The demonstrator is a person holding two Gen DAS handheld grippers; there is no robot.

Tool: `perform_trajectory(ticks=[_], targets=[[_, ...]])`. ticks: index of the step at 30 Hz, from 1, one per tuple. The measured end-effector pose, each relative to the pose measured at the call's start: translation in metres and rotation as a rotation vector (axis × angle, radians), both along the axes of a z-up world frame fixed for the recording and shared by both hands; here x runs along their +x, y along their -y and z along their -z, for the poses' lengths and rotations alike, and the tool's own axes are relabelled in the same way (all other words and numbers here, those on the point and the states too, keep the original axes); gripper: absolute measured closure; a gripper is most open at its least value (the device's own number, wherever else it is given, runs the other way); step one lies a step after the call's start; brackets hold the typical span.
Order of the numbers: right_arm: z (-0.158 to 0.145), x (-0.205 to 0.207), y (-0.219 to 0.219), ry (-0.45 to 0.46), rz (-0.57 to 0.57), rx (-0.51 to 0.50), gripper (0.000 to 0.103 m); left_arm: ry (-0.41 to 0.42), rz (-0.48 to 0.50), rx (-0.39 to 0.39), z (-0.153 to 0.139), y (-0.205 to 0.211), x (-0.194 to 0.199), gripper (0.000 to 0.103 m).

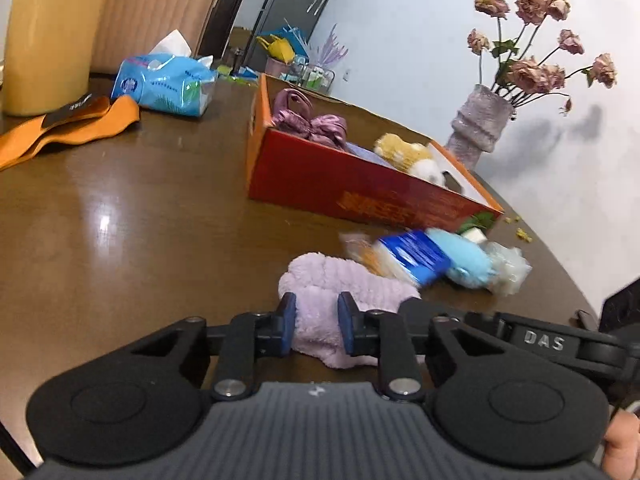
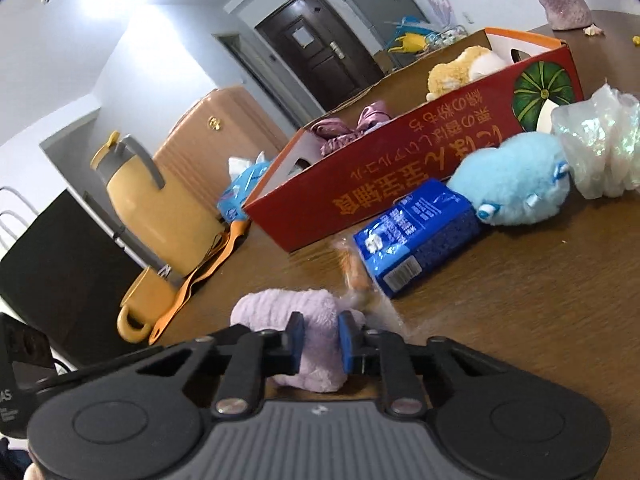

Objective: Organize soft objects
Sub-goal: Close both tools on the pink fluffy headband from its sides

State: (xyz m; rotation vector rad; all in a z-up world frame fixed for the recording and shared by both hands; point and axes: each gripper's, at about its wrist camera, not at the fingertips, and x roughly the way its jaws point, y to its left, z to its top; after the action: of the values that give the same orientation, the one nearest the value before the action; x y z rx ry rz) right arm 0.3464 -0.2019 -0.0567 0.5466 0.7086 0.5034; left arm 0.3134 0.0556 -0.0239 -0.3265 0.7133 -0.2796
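A lilac fluffy cloth (image 1: 340, 284) lies on the brown table. My left gripper (image 1: 317, 320) is shut on one end of it. My right gripper (image 2: 321, 338) is shut on the other end of the cloth (image 2: 288, 308). Beyond it lie a blue packet (image 1: 414, 256) (image 2: 416, 236), a light blue plush (image 1: 464, 258) (image 2: 516, 180) and a crinkly clear bag (image 1: 508, 266) (image 2: 600, 140). The red box (image 1: 360, 184) (image 2: 400, 184) holds a purple satin bow (image 1: 316, 120) (image 2: 360, 120) and a yellow-white plush (image 1: 408, 154) (image 2: 460, 66).
A yellow jug (image 1: 48, 32) (image 2: 156, 200), an orange strap (image 1: 68, 128) (image 2: 200, 276) and a blue tissue pack (image 1: 168, 84) stand at the far left. A vase of dried roses (image 1: 480, 124) stands behind the box. A beige suitcase (image 1: 156, 12) is behind the table.
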Motion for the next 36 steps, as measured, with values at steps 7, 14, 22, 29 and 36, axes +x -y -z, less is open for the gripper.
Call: perform_trajectory(ticks=[7,14,22,29,36], targets=[[-0.026,-0.069,0.034,0.015,-0.136,-0.115,0.086,-0.060,0.039,-0.079,-0.009,0.026,-0.082,0.079],[-0.020,-0.109,0.054,0.048,-0.062,-0.135,0.062,-0.030,0.042,-0.036,-0.006,0.039,-0.112,0.052],[-0.010,-0.103,0.043,0.051,-0.009,-0.132,0.070,-0.018,0.019,0.004,-0.001,0.047,-0.101,0.056],[-0.004,-0.111,0.035,0.075,-0.015,-0.175,0.084,0.006,0.054,0.020,0.007,0.051,-0.106,0.078],[-0.021,-0.095,0.033,0.116,-0.039,-0.186,0.088,0.085,0.094,0.004,-0.016,0.048,-0.091,0.080]])
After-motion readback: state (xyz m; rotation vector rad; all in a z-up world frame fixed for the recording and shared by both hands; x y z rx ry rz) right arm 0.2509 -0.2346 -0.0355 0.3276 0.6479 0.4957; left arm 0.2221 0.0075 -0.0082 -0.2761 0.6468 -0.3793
